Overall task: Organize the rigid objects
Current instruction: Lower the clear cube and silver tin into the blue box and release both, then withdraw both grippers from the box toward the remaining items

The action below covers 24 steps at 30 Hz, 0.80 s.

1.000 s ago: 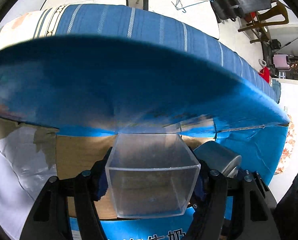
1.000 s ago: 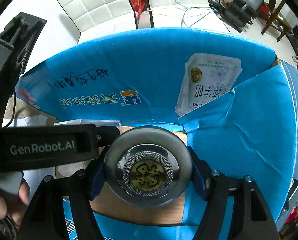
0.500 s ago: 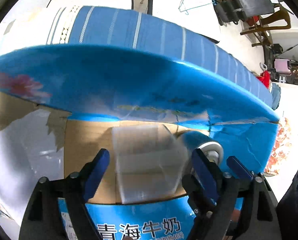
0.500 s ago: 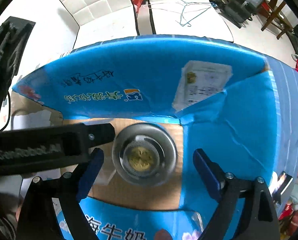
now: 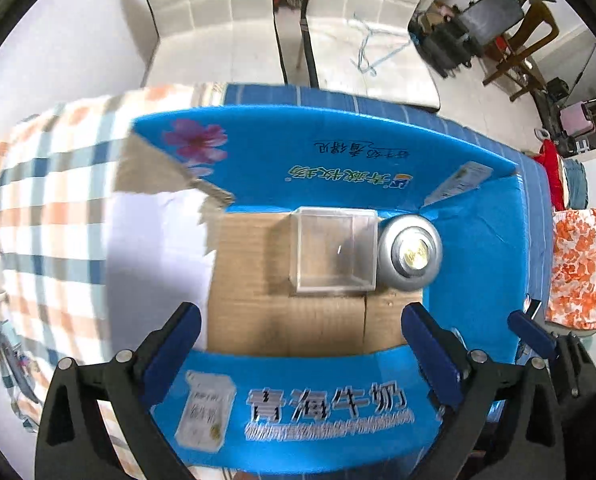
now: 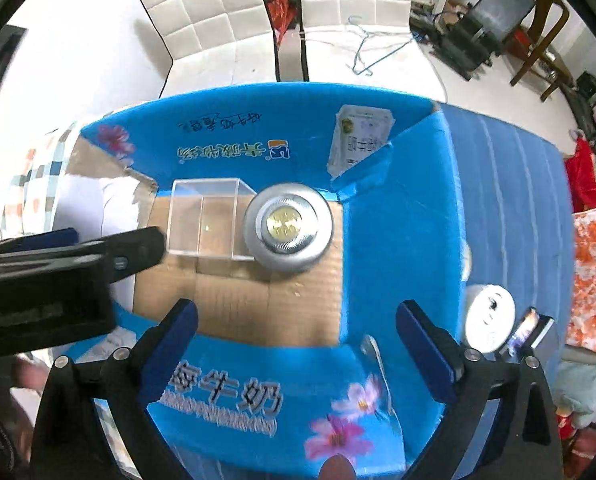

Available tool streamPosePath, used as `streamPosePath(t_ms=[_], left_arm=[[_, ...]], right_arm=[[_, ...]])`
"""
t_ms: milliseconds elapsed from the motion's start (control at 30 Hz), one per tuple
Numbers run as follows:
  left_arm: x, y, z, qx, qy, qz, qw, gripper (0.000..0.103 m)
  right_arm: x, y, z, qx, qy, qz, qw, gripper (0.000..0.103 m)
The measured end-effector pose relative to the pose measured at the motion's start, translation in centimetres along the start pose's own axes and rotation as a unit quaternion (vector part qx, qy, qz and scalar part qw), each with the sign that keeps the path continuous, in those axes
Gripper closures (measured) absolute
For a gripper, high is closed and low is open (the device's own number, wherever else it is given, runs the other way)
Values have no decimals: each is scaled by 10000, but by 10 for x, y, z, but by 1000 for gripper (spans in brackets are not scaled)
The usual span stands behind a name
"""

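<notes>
Left wrist view: left gripper (image 5: 298, 344) spread wide, empty, above near wall of blue carton (image 5: 478, 248). Clear plastic box (image 5: 334, 250) upright on carton floor, against far wall; silver round tin (image 5: 410, 253) touching its right side. Right wrist view: right gripper (image 6: 296, 340) likewise spread wide, empty. White round object (image 6: 488, 318) outside carton, just beside right wall.

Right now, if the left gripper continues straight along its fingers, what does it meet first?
Most likely the brown cardboard floor of the blue box, just short of the clear plastic cube. The left gripper is open and empty; depth is uncertain in the fisheye view.
</notes>
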<state>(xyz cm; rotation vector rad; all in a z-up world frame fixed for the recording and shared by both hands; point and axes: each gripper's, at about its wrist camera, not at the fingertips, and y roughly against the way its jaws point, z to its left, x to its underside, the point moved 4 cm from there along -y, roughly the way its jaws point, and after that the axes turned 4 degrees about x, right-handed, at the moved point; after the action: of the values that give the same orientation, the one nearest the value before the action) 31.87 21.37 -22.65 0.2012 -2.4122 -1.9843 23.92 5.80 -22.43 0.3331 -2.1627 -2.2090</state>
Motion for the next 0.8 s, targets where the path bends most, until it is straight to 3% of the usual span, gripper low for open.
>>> streamPosePath(t_ms=[267, 800], left_arm=[[29, 43, -14, -240, -25, -660, 9975, 0], [72, 130, -45, -435, -186, -1434, 9885, 0]], right_arm=[[32, 60, -4, -32, -74, -267, 9996, 2], [72, 166, -5, -341, 175, -1004, 9942, 2]])
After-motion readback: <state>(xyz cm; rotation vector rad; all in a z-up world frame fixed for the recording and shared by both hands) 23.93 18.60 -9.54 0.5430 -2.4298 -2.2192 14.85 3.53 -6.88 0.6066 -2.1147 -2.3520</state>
